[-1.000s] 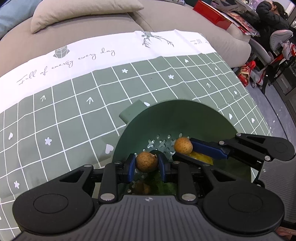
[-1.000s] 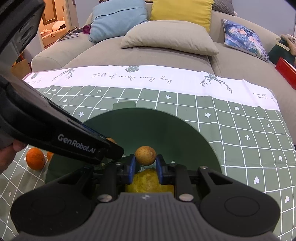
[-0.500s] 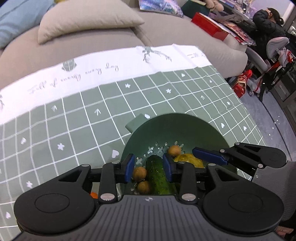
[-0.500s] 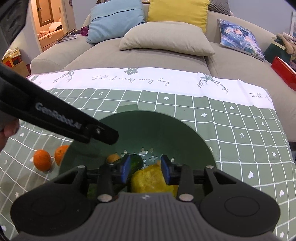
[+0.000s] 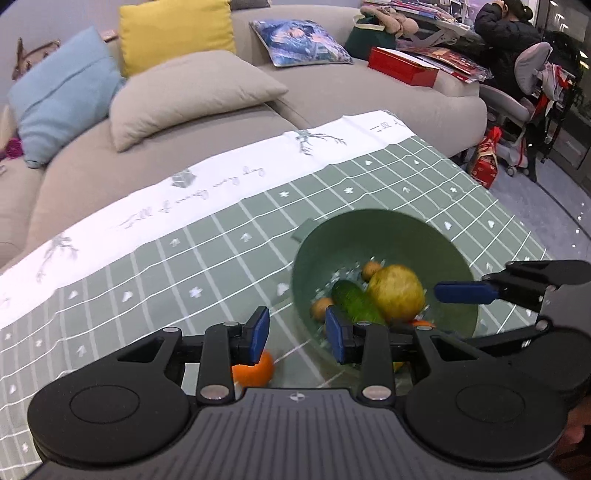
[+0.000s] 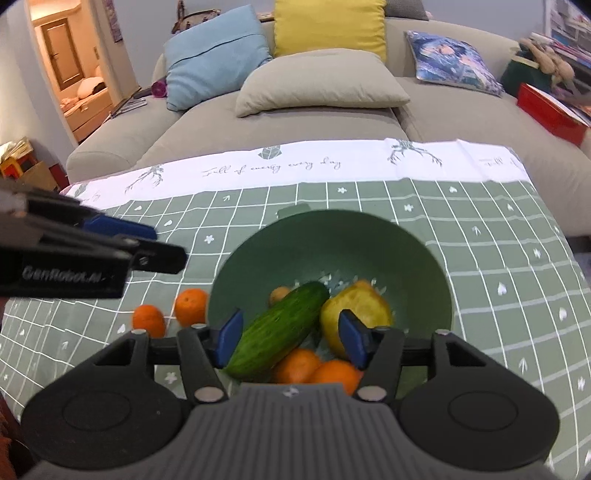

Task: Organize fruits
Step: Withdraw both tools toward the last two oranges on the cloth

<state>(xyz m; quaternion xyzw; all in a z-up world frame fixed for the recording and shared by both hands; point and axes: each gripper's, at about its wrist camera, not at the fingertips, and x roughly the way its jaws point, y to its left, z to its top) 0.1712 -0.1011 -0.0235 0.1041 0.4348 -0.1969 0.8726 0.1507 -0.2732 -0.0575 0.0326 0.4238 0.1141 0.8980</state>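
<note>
A green colander bowl (image 5: 369,216) (image 6: 332,218) stands on the checked tablecloth. In it lie a cucumber (image 6: 280,328), a yellow fruit (image 6: 354,306), two oranges (image 6: 299,365) and small brown fruits (image 5: 370,270). My left gripper (image 5: 297,334) hangs open and empty above the bowl's left rim. My right gripper (image 6: 291,334) hovers over the bowl's near side; its jaws are opening and grip nothing, and the cucumber lies below them. Two oranges (image 6: 190,306) rest on the cloth left of the bowl.
The green and white tablecloth (image 6: 480,258) covers the table. Behind it runs a grey sofa (image 6: 295,122) with several cushions. A red box (image 5: 402,68) sits at the sofa's right end. A person (image 5: 506,29) sits at the far right beside a chair.
Both grippers let go of the small brown fruits they held, which now lie in the bowl. Both opened and drew up and back, the left one swinging left.
</note>
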